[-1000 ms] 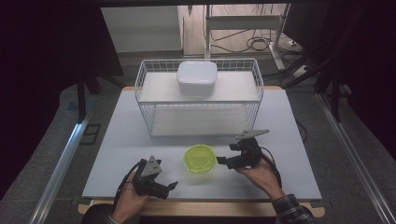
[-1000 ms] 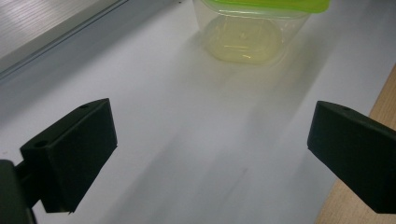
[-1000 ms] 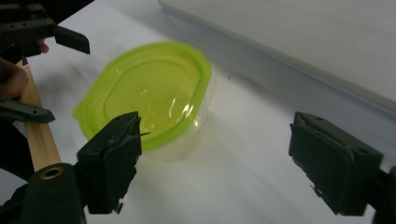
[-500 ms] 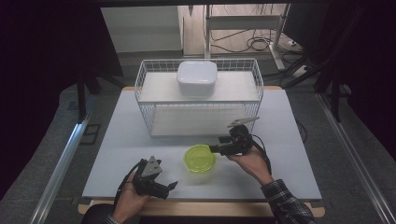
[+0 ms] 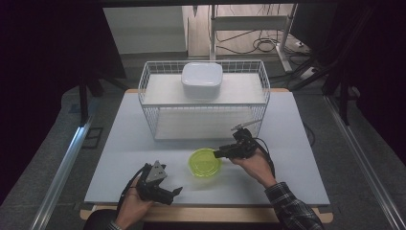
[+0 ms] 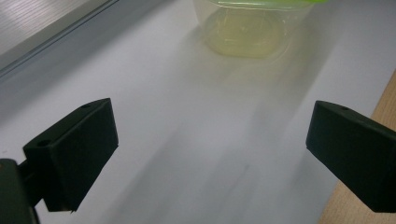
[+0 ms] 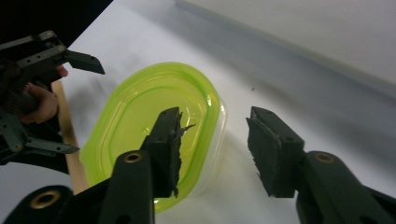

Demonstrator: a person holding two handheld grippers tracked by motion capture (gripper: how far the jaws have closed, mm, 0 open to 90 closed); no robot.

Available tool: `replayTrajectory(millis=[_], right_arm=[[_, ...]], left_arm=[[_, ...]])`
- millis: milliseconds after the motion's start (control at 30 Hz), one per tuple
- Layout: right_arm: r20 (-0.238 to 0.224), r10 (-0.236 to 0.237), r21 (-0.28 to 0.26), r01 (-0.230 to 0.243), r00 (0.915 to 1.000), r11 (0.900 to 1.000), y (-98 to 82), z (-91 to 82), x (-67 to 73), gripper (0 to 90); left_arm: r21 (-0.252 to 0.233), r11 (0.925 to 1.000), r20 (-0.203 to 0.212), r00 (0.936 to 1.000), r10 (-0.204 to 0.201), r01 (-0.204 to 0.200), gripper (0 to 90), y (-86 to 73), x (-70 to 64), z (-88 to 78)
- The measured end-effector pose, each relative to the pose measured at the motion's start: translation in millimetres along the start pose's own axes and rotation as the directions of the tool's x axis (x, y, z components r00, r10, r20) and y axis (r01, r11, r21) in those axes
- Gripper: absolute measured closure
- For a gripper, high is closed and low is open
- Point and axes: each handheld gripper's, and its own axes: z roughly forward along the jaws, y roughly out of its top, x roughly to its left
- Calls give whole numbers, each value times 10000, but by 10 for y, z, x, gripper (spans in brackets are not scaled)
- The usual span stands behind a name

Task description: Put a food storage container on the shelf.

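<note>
A yellow-green lidded container (image 5: pixel 205 162) is being kept on the white table (image 5: pixel 119 158), near the middle of its near half, in front of the white wire basket (image 5: pixel 148 98) that is standing farther back. A white lidded box (image 5: pixel 201 79) is being carried on a pale shelf inside that basket.

The right gripper (image 5: pixel 218 154) is being held at the container's right edge, with its jaws pointed left toward the lid. In the right gripper view (image 7: pixel 212 140) the jaws are seen partly open and have just been closing: one jaw is being held over the green lid, the other out beyond the container's rim (over bare table), so the rim is lying between them. No pad is seen pressing on the container, so nothing is being gripped.

The left gripper (image 5: pixel 175 190) is being held at the near edge of the table, to the left of the container and apart from it. In the left gripper view (image 6: pixel 210 154) its jaws are being kept wide open with only table surface between them, and the container (image 6: pixel 247 28) is seen ahead, beyond the jaw tips.
</note>
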Motion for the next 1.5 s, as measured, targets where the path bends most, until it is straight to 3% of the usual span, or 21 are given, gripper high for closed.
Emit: replayTrajectory(millis=[133,267,300,433,600,800,967,1067,1200,1367,1500], right_arm=[[-160,193,226,-189,9997,9996,-15,55,-3,605],[-490,725,348,-708,9962,9969,-13,75,-15,660],[-514,841,336,-824,9951,9960,-11,72,-24,729],[-701,950,516,-915,9930,9945,-18,74,-40,794],[-724,856,532,-818,9937,9952,-10,65,-5,804],[-1279,1114,207,-1097,9855,9938,14,15,18,822],[-1351,1169,258,-1145,9839,9931,21,-6,-12,817],[-556,944,385,-923,9940,9950,16,19,-62,793],[-274,958,266,-951,9950,9951,12,44,-141,720],[-546,1140,-1,-1141,9920,9935,68,56,-166,662],[-787,1242,239,-1226,9891,9922,98,150,-174,667]], left_arm=[[5,10000,1,10000,4,-4,21,-1,2,-2],[33,10000,10,10000,45,-45,23,0,-3,1],[37,10000,10,10000,57,-57,23,0,-4,2],[54,10000,11,10000,71,-71,23,1,-6,5],[86,9999,11,10000,96,-96,25,1,-8,9],[81,9999,-2,9999,115,-115,26,2,-10,8],[158,9998,-3,9999,141,-141,27,0,-14,19],[201,9997,2,9999,170,-170,27,1,-19,27],[233,9996,8,9999,153,-153,27,-2,-15,30],[271,9995,16,9999,171,-172,27,-2,-18,35],[287,9994,22,9998,181,-182,27,-2,-20,36]])
